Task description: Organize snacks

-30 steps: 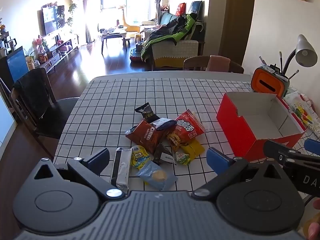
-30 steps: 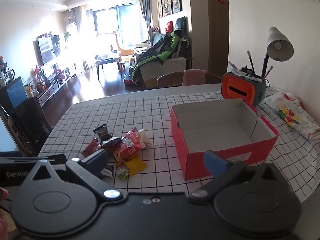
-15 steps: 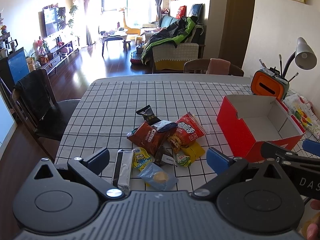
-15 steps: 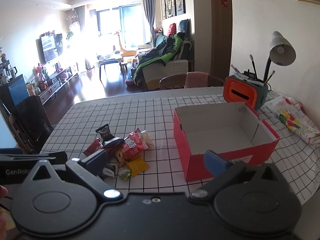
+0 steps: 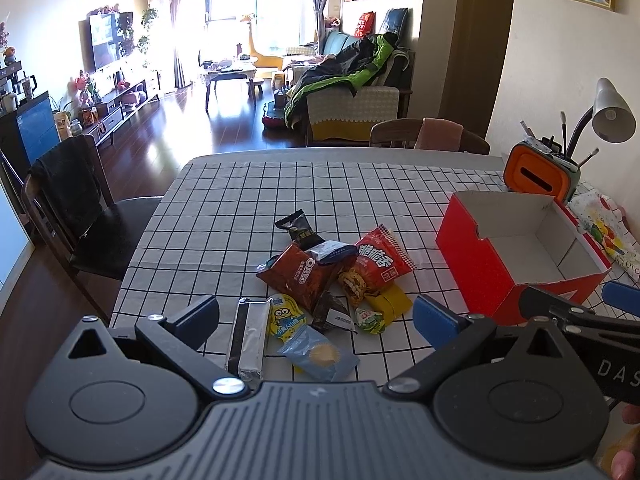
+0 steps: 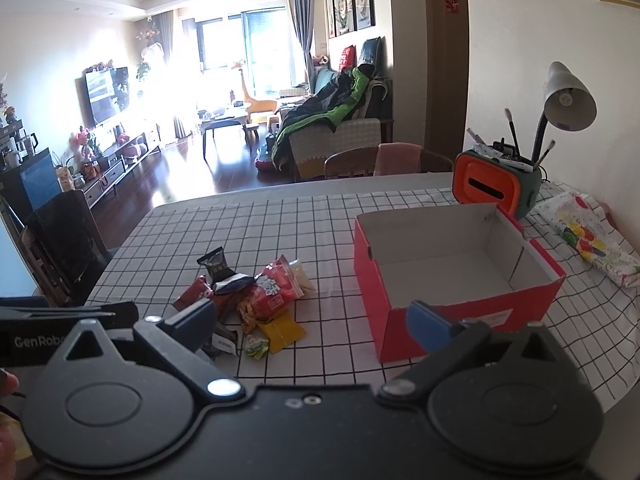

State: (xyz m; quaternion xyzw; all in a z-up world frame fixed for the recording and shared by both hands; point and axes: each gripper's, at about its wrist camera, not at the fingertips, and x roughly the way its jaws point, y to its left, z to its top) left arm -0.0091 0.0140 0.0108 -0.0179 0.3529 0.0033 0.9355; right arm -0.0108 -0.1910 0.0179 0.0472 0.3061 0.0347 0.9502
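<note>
Both grippers have drawn back and lifted a little since a second ago, so the snack pile (image 5: 332, 284) now sits lower and farther from the left gripper (image 5: 316, 316), whose blue fingers stand wide apart and hold nothing. The right gripper (image 6: 312, 320) is likewise spread and empty, hovering near the red box (image 6: 460, 276).

That box lies open-topped and bare inside, just right of the pile, likely set there to receive the packets. Nearest the left gripper's side of the pile lie a silver bar (image 5: 248, 336), a yellow cartoon pouch (image 5: 286, 318) and a pale blue packet (image 5: 320, 354), loose and flat, so probably the easiest first picks.

Open checked cloth (image 5: 280, 188) stretches beyond the pile; behind the box an orange holder (image 6: 496, 188) and lamp (image 6: 568, 100) crowd that corner. The table's near edge runs close under both tools.
</note>
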